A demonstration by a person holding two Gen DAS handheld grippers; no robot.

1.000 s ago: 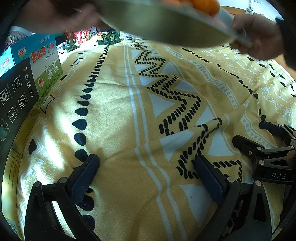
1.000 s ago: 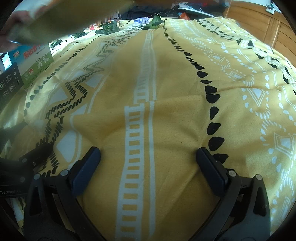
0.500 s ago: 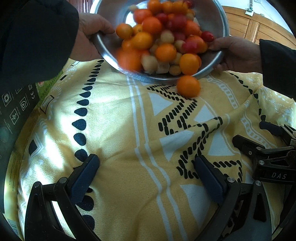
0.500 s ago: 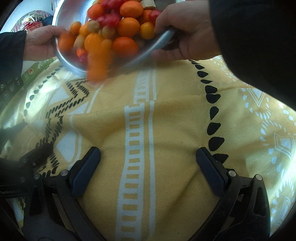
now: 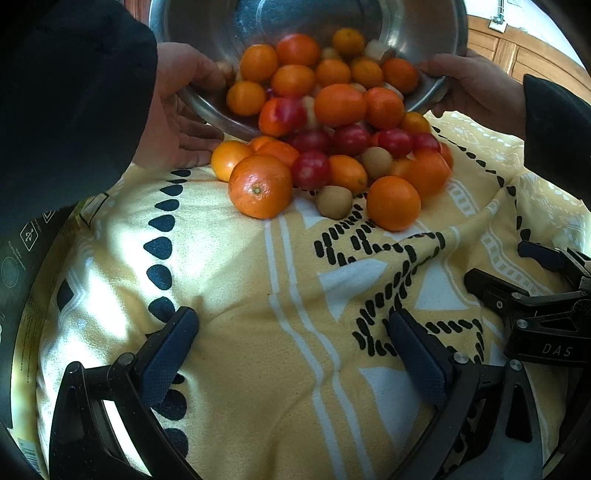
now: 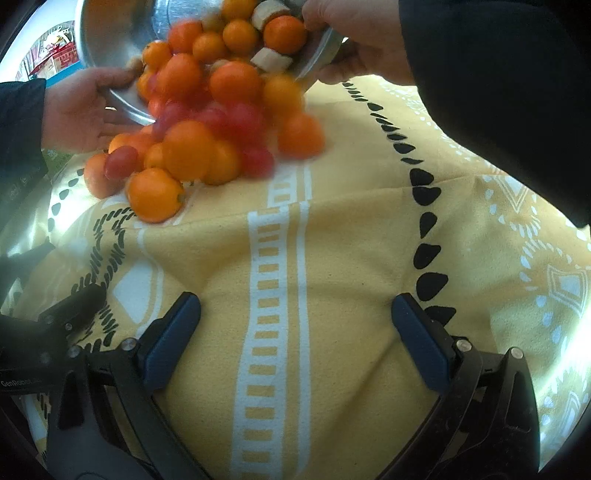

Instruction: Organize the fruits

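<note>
Lying beyond hand-held gripper (image 5: 291, 332): fruits (image 5: 325, 158)

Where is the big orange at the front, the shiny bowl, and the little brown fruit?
big orange (image 5: 260, 186), left wrist view, middle of its peel.
shiny bowl (image 5: 214, 22), left wrist view, bare inner wall.
little brown fruit (image 5: 335, 202), left wrist view, its middle.

- A yellow patterned cloth (image 5: 229, 280) with black and white motifs is spread over the surface
- Oranges (image 5: 260, 186), red fruits (image 5: 311, 170) and small brown fruits (image 5: 335, 202) are heaped on the cloth at its far part
- The near part of the cloth is seen bare, with soft folds
</note>
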